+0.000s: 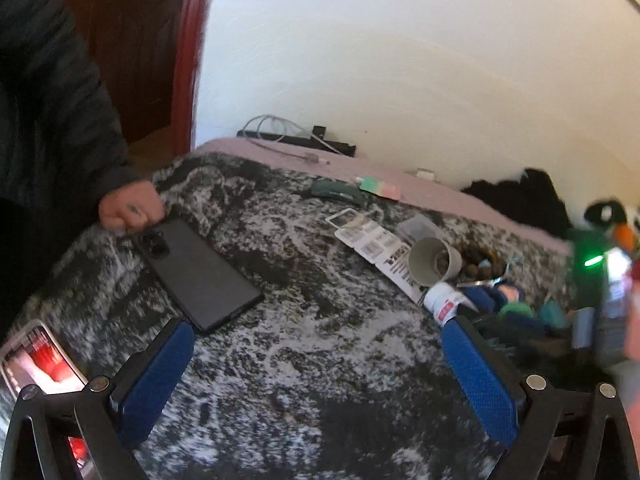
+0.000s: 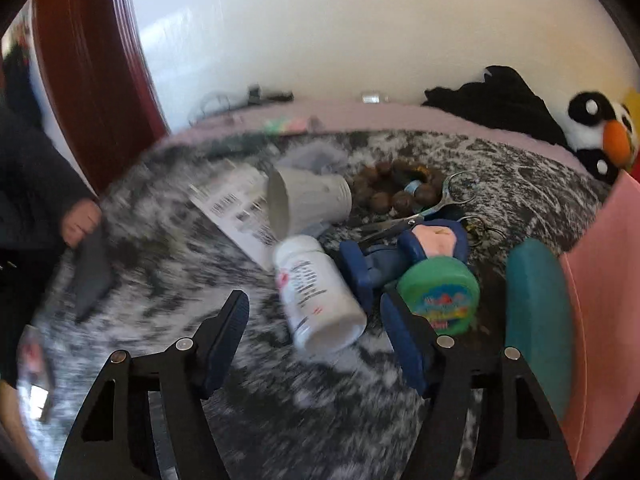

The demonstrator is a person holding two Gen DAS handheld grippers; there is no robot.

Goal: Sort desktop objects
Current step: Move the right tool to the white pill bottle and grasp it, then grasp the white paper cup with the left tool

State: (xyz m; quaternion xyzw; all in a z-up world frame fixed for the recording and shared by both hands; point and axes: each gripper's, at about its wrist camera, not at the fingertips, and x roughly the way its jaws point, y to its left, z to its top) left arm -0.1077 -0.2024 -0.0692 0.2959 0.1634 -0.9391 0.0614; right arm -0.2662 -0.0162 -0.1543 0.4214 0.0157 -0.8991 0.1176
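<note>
Black-and-white mottled cover under a heap of bright odds and ends

I see blue pads on my right gripper (image 2: 314,320), a white bottle (image 2: 318,294) with red marks, a green round tin (image 2: 440,294), a teal case (image 2: 536,320), brown beads (image 2: 396,190), a black phone (image 1: 200,274), and an orange-beaked black-and-white plush (image 2: 600,132) far right.

fingers (image 1: 480,376): blue, textured pads
frames: black angular plastic arms behind the pads
screws (image 1: 536,382): round silver heads at the joints
sleeve (image 1: 52,92): dark quilted jacket
</note>
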